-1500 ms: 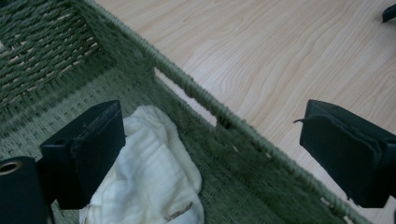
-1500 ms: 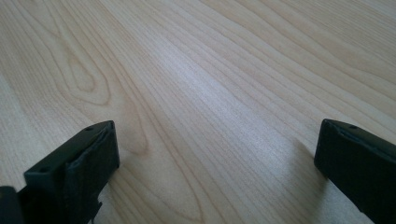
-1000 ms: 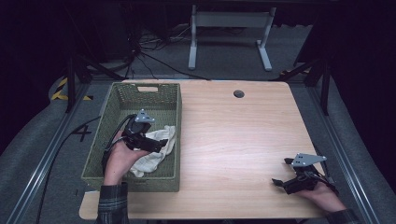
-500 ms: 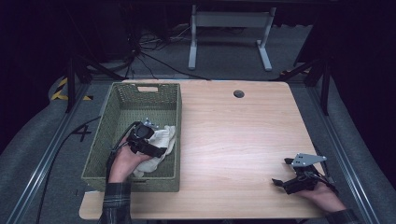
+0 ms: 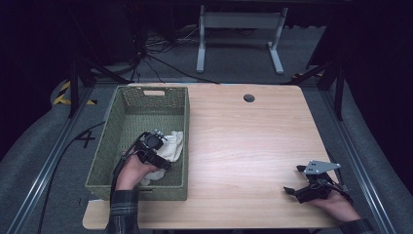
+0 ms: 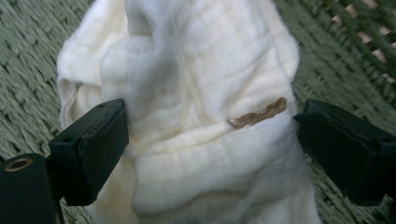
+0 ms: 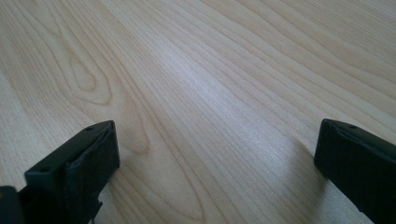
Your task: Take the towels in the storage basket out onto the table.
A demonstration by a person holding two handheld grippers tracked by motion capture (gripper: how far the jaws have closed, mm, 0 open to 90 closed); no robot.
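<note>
High view, left gripper (image 5: 160, 151) down in the green basket (image 5: 109, 156), jaws spread around the white cloth (image 6: 201, 116), right gripper (image 5: 311, 187) spread wide, resting on the table (image 5: 243, 146) near right.

My light wooden table (image 5: 253, 146) carries a green woven basket (image 5: 117, 141) on its left part. Right of the basket, the wood is bare up to a round dark hole (image 5: 249, 98) near the far edge.
</note>
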